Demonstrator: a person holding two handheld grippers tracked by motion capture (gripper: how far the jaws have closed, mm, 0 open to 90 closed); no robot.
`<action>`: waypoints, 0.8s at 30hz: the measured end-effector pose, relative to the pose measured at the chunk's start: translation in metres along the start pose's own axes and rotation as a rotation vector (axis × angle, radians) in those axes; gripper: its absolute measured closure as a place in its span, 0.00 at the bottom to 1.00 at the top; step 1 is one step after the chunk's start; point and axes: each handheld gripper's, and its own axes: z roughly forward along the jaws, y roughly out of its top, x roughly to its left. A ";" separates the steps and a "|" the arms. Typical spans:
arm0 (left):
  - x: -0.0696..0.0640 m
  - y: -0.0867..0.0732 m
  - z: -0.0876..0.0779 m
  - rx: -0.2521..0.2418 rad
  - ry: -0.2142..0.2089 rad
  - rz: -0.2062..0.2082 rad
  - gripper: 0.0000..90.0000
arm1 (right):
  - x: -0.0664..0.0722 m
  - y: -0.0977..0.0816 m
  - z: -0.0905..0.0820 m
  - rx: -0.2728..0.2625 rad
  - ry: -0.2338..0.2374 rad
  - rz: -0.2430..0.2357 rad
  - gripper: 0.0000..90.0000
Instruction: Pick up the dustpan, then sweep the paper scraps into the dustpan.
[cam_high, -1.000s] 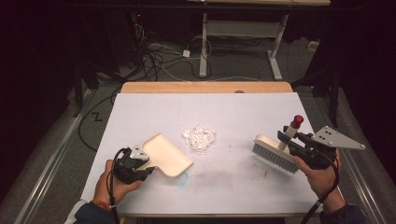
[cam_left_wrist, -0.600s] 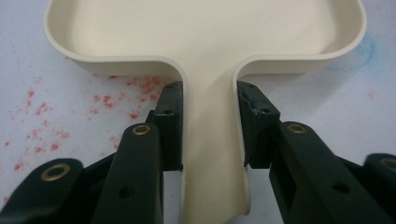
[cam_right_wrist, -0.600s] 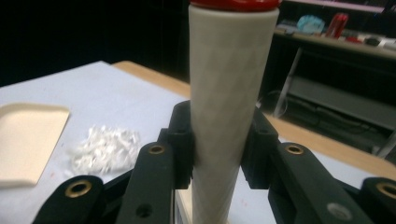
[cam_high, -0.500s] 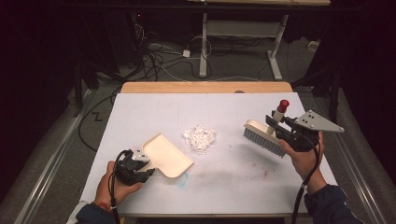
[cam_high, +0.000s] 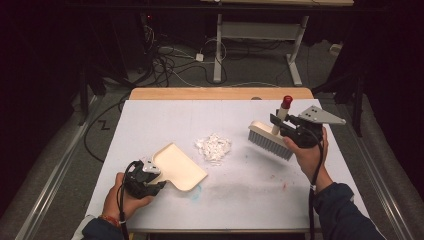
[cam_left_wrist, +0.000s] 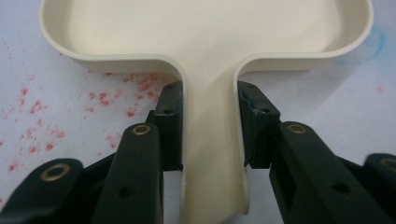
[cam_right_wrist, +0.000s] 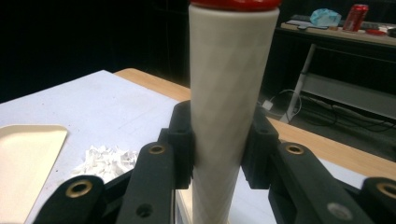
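At the lower left of the high view, the left gripper (cam_high: 150, 176) clamps the smooth cream plastic dustpan (cam_high: 179, 166) by its narrow handle, the pan flat on the white table (cam_high: 150, 120). Mid-frame lies the pile of white shreds (cam_high: 213, 147). Right of it, the right gripper (cam_high: 285, 125) grips the brush (cam_high: 270, 140) by its round handle, bristles raised. A hard sweep could scatter the light scraps past the pan's open lip.

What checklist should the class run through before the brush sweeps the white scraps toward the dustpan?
1. Left claw shut on dustpan handle: ok.
2. Right claw shut on brush handle: ok.
3. Pile of white scraps lies between brush and dustpan: ok.
4. Dustpan lip flat on the table: cannot tell.
5. Bristles touching the table: cannot tell.
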 end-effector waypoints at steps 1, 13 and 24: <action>0.000 0.000 0.001 0.002 -0.003 0.000 0.70 | 0.003 0.002 0.005 0.007 -0.007 -0.006 0.78; 0.000 -0.002 0.000 0.002 -0.002 -0.001 0.70 | 0.016 0.028 0.063 -0.001 -0.029 -0.022 0.78; 0.000 -0.002 0.006 0.008 -0.004 0.000 0.70 | 0.045 0.030 0.123 0.017 -0.064 -0.094 0.78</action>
